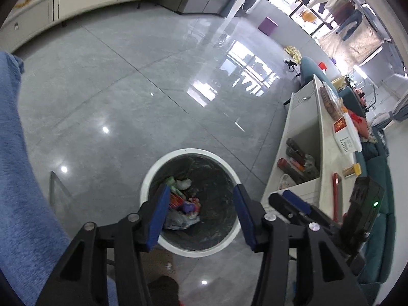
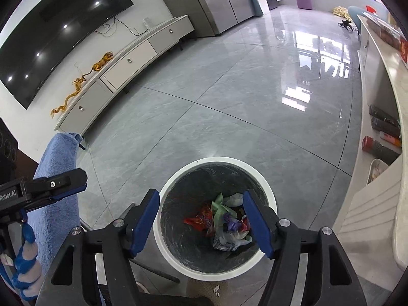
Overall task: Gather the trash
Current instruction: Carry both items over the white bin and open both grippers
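Note:
A round white-rimmed trash bin [image 1: 150, 176] with a dark liner stands on the floor, also in the right wrist view [image 2: 176, 176]. Crumpled wrappers and plastic trash [image 1: 182, 204] lie at its bottom, also seen in the right wrist view [image 2: 224, 219]. My left gripper [image 1: 201, 211] is open and empty above the bin. My right gripper [image 2: 201, 216] is open and empty above the bin too. The right gripper shows at the right of the left wrist view [image 1: 295, 201]; the left gripper shows at the left of the right wrist view [image 2: 66, 186].
A white coffee table [image 1: 329, 137] with a red pen, boxes and shelf items stands right of the bin. A blue towel [image 2: 58, 178] hangs at the left. A TV cabinet [image 2: 122, 68] lines the far wall. Grey tiled floor [image 1: 142, 76] lies beyond.

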The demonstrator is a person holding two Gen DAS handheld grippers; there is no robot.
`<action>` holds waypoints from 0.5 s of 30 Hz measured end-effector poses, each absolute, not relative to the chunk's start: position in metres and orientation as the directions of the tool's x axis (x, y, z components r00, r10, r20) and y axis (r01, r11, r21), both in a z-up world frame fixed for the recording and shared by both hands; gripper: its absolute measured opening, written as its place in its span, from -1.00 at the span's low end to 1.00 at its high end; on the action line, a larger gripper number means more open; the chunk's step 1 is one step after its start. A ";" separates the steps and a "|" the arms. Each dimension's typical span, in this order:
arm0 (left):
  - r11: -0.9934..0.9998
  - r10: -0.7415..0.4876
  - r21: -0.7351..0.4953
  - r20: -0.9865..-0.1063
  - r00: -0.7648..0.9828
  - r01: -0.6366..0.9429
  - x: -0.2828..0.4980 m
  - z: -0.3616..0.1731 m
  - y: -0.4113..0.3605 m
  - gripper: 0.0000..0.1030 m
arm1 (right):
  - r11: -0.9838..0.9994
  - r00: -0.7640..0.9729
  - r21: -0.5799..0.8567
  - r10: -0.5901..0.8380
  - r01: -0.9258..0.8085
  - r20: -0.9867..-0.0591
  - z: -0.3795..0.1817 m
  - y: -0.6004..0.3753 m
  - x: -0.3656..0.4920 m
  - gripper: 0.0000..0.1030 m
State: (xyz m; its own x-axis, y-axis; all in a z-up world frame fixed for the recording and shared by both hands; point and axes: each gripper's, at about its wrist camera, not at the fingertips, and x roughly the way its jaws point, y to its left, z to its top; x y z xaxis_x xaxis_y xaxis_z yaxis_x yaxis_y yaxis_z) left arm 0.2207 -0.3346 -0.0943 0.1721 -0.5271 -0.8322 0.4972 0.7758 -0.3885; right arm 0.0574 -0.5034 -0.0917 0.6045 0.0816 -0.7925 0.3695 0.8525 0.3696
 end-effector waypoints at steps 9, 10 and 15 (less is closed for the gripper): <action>0.856 -0.410 -0.180 -0.807 0.424 0.486 0.189 -0.056 -0.291 0.28 | 0.866 0.641 0.338 0.026 0.369 -0.767 -0.064 -0.485 0.042 0.40; 0.864 -0.396 -0.158 -0.799 0.453 0.478 0.185 -0.050 -0.284 0.28 | 0.869 0.646 0.331 0.017 0.368 -0.763 -0.060 -0.483 0.039 0.43; 0.891 -0.348 -0.078 -0.750 0.562 0.446 0.167 -0.032 -0.255 0.28 | 0.880 0.659 0.300 -0.021 0.370 -0.752 -0.046 -0.470 0.026 0.49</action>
